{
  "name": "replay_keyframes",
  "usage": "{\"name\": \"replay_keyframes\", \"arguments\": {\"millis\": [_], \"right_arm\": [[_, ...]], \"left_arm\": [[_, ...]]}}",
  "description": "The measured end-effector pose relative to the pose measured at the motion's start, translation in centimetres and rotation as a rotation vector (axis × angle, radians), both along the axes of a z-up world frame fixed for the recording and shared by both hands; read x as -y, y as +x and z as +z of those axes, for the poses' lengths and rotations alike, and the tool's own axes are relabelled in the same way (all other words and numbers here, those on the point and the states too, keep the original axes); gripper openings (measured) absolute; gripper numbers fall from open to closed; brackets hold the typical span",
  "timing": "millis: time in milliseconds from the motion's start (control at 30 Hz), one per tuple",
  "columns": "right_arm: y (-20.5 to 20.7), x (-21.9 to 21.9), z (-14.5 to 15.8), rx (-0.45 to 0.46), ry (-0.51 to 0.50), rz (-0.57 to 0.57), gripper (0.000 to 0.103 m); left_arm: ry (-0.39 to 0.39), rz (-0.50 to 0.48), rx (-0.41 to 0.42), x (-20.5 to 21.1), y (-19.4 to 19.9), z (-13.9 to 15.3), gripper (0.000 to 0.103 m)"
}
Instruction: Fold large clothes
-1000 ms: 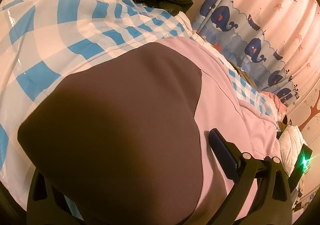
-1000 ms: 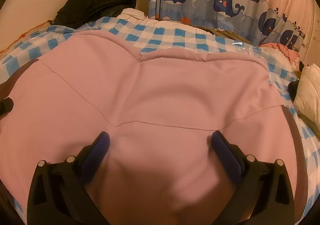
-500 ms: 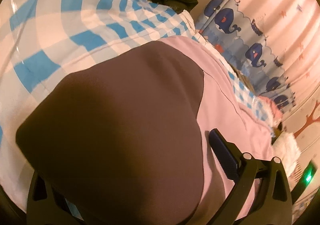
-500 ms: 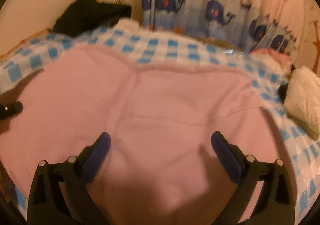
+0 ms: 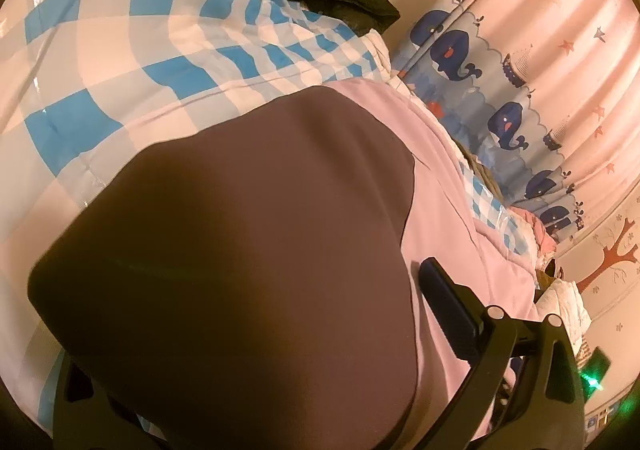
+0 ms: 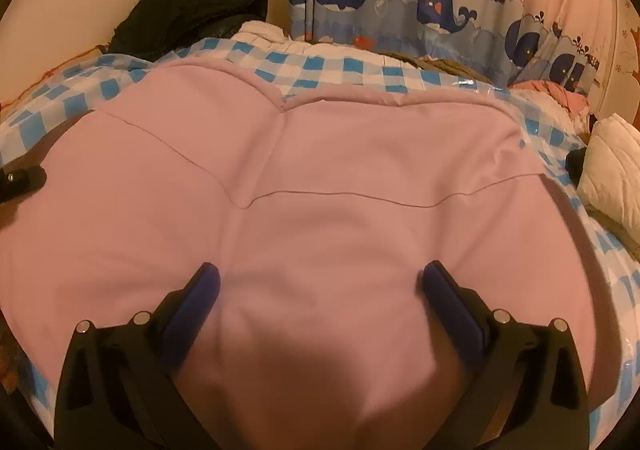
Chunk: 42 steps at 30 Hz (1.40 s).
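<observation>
- Hovering low over the bed, the right gripper [image 6: 320, 282] has both blue pads spread wide, released, with pink cloth between them but nothing pinched.
- Garment [image 6: 312, 170]: a large pink piece with a brown panel [image 5: 240, 250], spread flat across the checked bedcover [image 5: 120, 50]. It fills the centre and lower part of the right view; far edge with a notch sits at upper centre.
- Left gripper [image 5: 256, 314]: only its right finger [image 5: 448, 302] shows, at lower right of the left view. The brown panel bulges over where the other finger would be, so I cannot tell if it grips cloth or stands free.
- Surroundings: black clothing [image 6: 188, 18] at upper left, whale curtain [image 6: 440, 6] along the top, white pillow [image 6: 612, 170] at right edge.
- Risk: the cloth is thick and soft. A shallow bite would likely catch one layer only, so the fold would drag unevenly.
- Risk: the bedcover looks glossy. Pulling the garment may slide the whole piece instead of folding it.
- Risk: uneven lift between the two sides would skew the crease.
</observation>
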State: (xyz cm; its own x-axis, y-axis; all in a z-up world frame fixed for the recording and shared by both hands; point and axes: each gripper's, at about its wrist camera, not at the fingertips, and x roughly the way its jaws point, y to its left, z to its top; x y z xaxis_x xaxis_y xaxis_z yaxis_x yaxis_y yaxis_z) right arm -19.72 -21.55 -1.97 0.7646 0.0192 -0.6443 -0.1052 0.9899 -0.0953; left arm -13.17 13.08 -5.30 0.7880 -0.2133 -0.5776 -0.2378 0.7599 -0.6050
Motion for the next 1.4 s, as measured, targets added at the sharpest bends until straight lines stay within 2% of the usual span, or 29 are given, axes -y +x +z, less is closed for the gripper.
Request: {"name": "replay_keyframes", "arguments": {"millis": [100, 167, 267, 367, 467, 600, 733, 833, 900, 967, 1067, 1100, 1200, 1400], "right_arm": [[-0.9, 0.0, 1.1, 0.063, -0.005, -0.006, 0.097], [0.4, 0.0, -0.5, -0.025, -0.023, -0.003, 0.097], [0.2, -0.2, -0.1, -0.035, -0.026, 0.001, 0.097], [-0.5, -0.1, 1.1, 0.004, -0.026, 0.009, 0.097], [0.4, 0.0, 0.2, -0.065, -0.038, 0.031, 0.097], [0.5, -0.1, 2.6, 0.018, -0.049, 0.044, 0.097], [5.3, -1.4, 6.4, 0.059, -0.029, 0.077, 0.097], [11.9, -2.6, 8.1, 0.035, 0.010, 0.100, 0.097], [15.4, -3.3, 7.7, 0.003, 0.003, 0.096, 0.097], [19.1, -3.4, 5.8, -0.069, 0.019, 0.073, 0.097], [22.5, -3.0, -0.3, -0.230, 0.020, 0.029, 0.098], [22.8, -2.8, -1.3, -0.247, 0.032, 0.034, 0.098], [22.2, -2.6, -1.4, -0.211, 0.036, 0.027, 0.098], [22.1, -2.7, -1.4, -0.215, 0.045, 0.028, 0.098]], "left_arm": [[-0.011, 0.004, -0.001, -0.2, 0.1, -0.1, 0.095], [-0.011, -0.001, 0.002, -0.3, 0.2, -0.1, 0.095], [0.008, 0.003, 0.004, -0.3, 0.2, -0.1, 0.095], [0.005, 0.011, 0.002, -0.5, 0.3, -0.1, 0.095], [0.056, 0.015, 0.008, 0.1, 0.1, 0.3, 0.095], [0.090, 0.020, 0.009, 0.4, 0.0, 0.7, 0.095], [0.103, 0.023, 0.004, 0.5, -0.1, 0.8, 0.095], [0.114, 0.025, 0.000, 0.6, -0.1, 0.9, 0.095], [0.123, 0.026, -0.001, 0.7, -0.1, 0.9, 0.095], [0.130, 0.026, -0.002, 0.8, -0.2, 1.0, 0.095], [0.131, 0.025, -0.005, 0.9, -0.2, 1.0, 0.095], [0.132, 0.018, 0.005, 0.9, -0.3, 1.1, 0.095], [0.163, 0.015, 0.004, 1.4, -0.4, 1.4, 0.095], [0.150, 0.014, -0.006, 1.3, -0.4, 1.4, 0.095]]}}
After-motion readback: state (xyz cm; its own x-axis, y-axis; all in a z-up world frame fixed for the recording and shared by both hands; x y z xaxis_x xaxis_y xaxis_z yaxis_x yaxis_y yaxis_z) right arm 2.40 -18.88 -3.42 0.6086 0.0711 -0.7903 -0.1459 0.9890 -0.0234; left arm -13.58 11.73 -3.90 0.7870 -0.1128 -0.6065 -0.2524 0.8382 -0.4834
